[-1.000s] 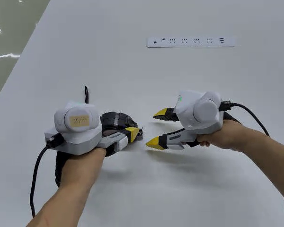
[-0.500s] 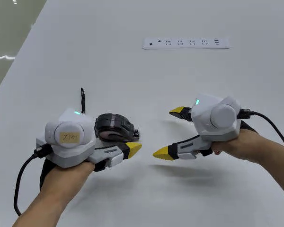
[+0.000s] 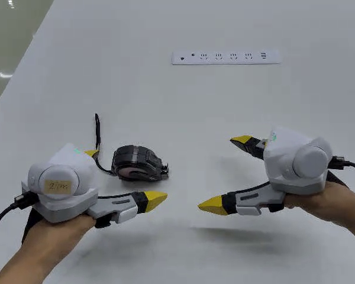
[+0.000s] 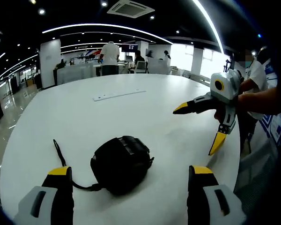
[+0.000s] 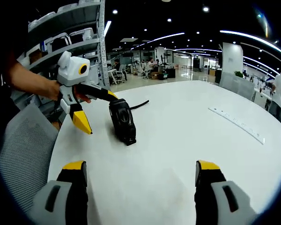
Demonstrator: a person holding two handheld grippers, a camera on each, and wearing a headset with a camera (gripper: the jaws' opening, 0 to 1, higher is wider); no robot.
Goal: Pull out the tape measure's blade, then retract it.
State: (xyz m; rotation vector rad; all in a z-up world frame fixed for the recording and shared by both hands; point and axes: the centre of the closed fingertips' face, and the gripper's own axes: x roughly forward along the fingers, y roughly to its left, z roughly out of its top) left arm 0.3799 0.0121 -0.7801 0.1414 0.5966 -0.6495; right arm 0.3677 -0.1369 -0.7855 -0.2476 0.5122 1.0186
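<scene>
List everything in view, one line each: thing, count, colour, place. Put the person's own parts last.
tape measure: one, black, lying on the table in front of the left gripper, not gripped, no blade drawn out
strap: one, black, trailing from the tape measure toward the far side
power strip: one, white, far side of the table
table: one, white, under everything
chair: one, grey mesh, at the table's edge
left gripper: one, white with yellow tips, open, near the tape measure
right gripper: one, white with yellow tips, open, apart to the right
hands: two, one on each gripper
</scene>
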